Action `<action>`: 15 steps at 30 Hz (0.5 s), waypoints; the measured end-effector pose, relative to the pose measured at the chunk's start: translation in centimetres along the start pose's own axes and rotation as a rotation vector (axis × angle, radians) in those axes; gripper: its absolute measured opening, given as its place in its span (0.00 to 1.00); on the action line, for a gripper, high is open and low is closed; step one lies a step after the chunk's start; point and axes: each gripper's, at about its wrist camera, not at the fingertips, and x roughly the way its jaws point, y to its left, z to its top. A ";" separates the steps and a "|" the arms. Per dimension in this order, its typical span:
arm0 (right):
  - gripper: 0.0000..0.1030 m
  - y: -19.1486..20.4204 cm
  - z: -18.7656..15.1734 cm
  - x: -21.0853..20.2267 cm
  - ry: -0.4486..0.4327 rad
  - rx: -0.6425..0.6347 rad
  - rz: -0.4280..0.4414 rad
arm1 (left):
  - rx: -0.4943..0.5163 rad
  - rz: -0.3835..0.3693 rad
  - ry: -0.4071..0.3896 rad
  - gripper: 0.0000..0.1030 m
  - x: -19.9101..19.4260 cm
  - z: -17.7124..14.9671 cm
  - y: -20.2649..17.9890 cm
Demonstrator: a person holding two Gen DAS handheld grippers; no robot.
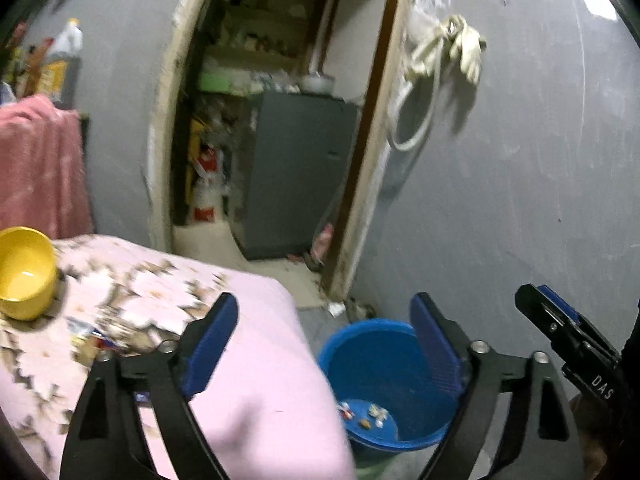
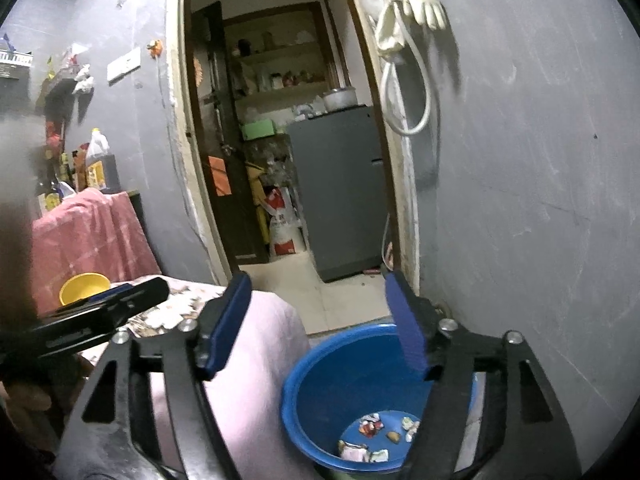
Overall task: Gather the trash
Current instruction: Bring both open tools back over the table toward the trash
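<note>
Jaws of both the left gripper (image 1: 324, 344) and the right gripper (image 2: 318, 322) stand released with nothing between them, poised above the blue bucket (image 2: 304, 412) on the floor by the grey wall. Small wrappers (image 2: 370, 428) lie on the bucket's bottom, so a drop looks complete. More scraps (image 1: 90, 336) sit on the floral-covered surface (image 1: 256, 380) to the left, near the yellow bowl (image 1: 24, 272). Next, I judge, a gripper must swing left, come down over a scrap and pinch it.
</note>
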 end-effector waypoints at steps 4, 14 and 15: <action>0.88 2.8 0.7 -0.8 -0.028 -0.023 0.024 | -0.006 0.049 -0.070 0.97 -3.4 0.3 2.2; 1.00 9.7 1.1 -1.9 -0.091 -0.068 0.109 | -0.019 0.171 -0.177 0.98 -10.3 0.0 7.3; 1.00 10.6 1.0 -2.0 -0.095 -0.077 0.122 | -0.016 0.186 -0.188 0.98 -10.9 -0.1 7.8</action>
